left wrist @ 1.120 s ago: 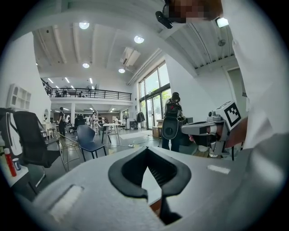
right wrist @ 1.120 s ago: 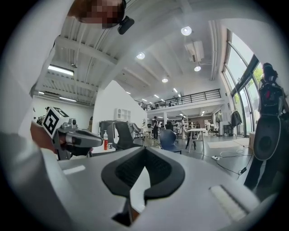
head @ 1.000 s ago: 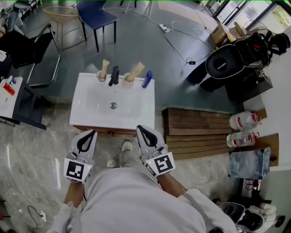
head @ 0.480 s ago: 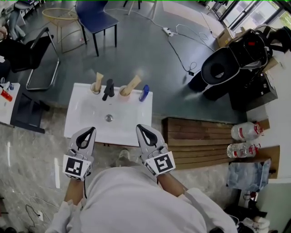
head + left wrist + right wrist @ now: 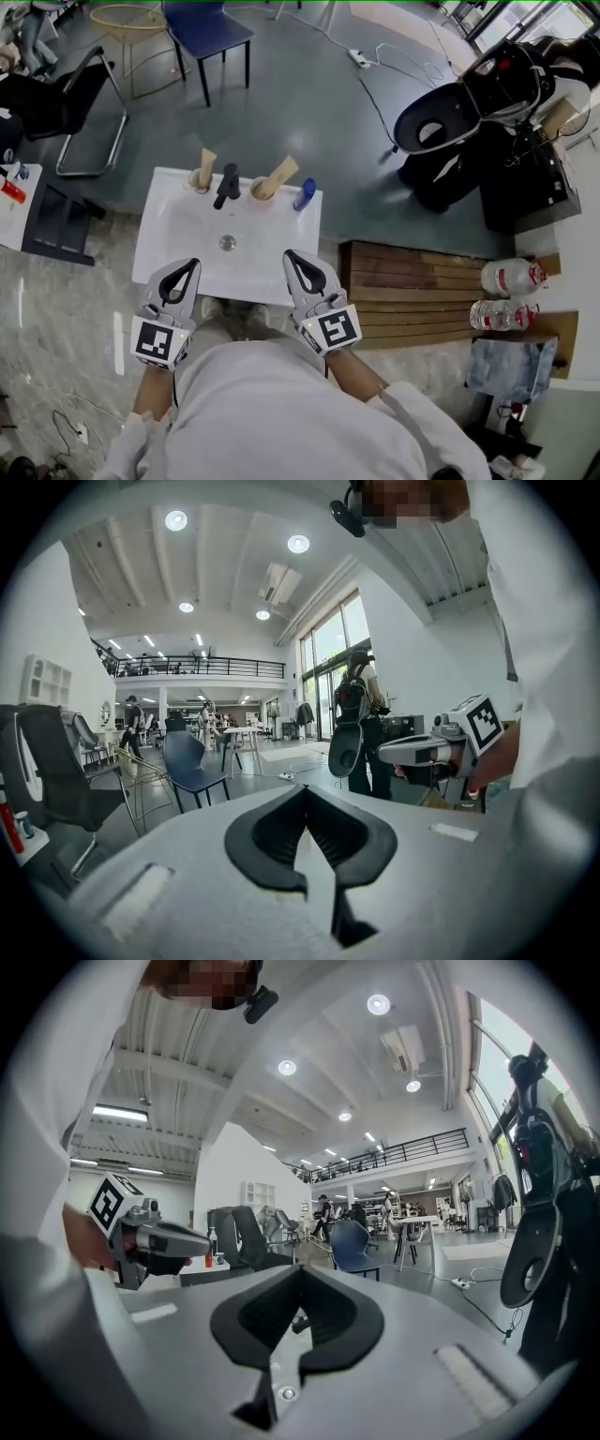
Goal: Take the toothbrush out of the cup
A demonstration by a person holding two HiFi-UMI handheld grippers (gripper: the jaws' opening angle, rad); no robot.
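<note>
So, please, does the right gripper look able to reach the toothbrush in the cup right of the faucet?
Probably yes: only bare white basin lies between the right gripper and that cup, and the toothbrush leans out above the rim. Its jaws are shut and must open first.

Shows the right gripper (image 5: 302, 1271) with jaws pressed together, nothing between them. Catches the left gripper (image 5: 192, 1239) at the left, marker cube (image 5: 111, 1206) uppermost, well apart. Beyond, takes in a blue chair (image 5: 354, 1244), a black chair (image 5: 246, 1232) and a table (image 5: 419, 1222).
</note>
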